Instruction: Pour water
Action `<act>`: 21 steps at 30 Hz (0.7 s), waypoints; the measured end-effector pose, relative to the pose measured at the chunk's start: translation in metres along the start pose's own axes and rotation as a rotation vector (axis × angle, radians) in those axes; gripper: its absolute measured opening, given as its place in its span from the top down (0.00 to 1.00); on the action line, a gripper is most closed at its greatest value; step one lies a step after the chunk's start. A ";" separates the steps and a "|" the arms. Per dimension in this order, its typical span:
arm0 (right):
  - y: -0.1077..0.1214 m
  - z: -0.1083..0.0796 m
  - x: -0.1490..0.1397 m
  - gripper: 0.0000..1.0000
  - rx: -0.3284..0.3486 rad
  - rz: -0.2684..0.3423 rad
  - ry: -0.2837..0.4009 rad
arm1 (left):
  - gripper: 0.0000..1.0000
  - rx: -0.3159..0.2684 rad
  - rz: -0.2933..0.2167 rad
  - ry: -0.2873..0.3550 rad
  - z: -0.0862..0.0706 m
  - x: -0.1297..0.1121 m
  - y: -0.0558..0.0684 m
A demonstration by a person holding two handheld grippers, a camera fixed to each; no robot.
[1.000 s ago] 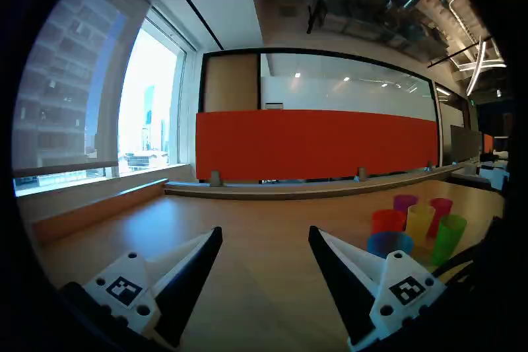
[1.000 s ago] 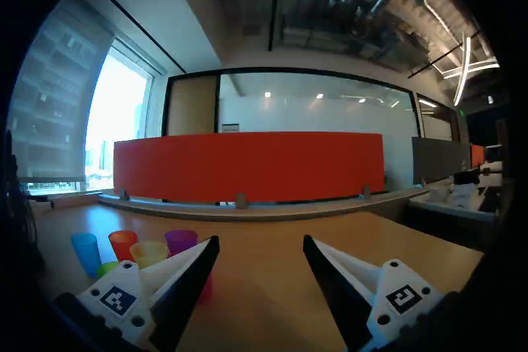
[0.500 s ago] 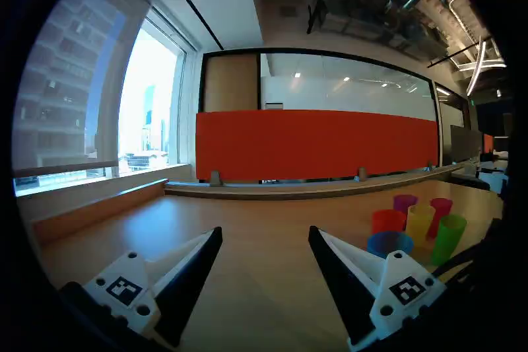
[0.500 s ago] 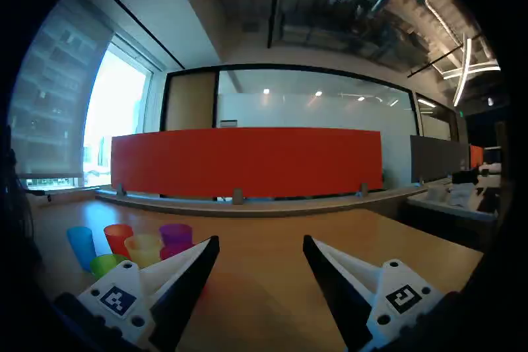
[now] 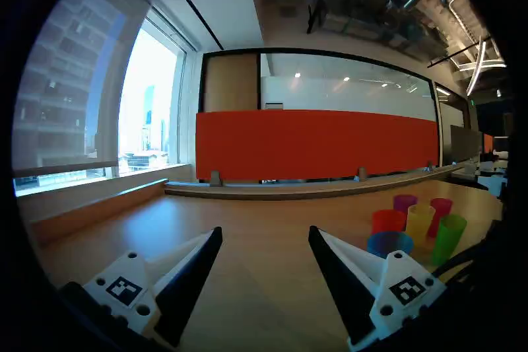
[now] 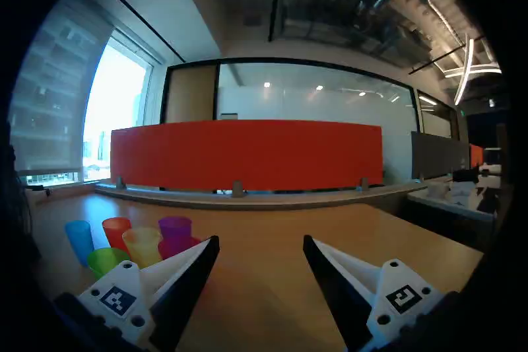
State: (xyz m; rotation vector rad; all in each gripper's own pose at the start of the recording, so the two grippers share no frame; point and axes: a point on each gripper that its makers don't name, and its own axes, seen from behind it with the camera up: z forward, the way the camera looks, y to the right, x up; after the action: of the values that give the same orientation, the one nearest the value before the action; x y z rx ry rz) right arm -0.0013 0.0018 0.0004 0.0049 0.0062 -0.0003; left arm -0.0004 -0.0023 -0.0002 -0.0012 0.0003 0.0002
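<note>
Moved: right hand-held gripper (image 6: 261, 240), slightly; cups (image 6: 142, 243) show fuller past its finger. Unmoved: left hand-held gripper (image 5: 264, 230). Both spread wide, empty, over the wooden surface (image 5: 251, 210).

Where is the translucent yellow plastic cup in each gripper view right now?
Left gripper view: the translucent yellow plastic cup stands lower right, between the orange cup and the green cup.
Right gripper view: the cup stands lower left, between the orange cup and the purple cup.
Shared landmark: the long orange-red divider panel behind the cups.
</note>
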 end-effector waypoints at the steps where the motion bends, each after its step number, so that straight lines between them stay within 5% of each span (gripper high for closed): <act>1: 0.000 0.000 0.000 0.02 0.000 -0.001 -0.001 | 0.03 0.000 0.000 0.000 0.000 0.000 0.000; 21: 0.000 0.001 0.000 0.01 -0.004 -0.001 -0.006 | 0.03 0.000 0.000 0.000 0.000 0.000 0.001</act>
State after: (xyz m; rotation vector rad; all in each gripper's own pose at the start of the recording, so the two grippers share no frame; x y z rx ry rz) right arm -0.0009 0.0021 0.0015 0.0012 0.0001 -0.0011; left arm -0.0001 -0.0014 -0.0005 -0.0011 0.0001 0.0002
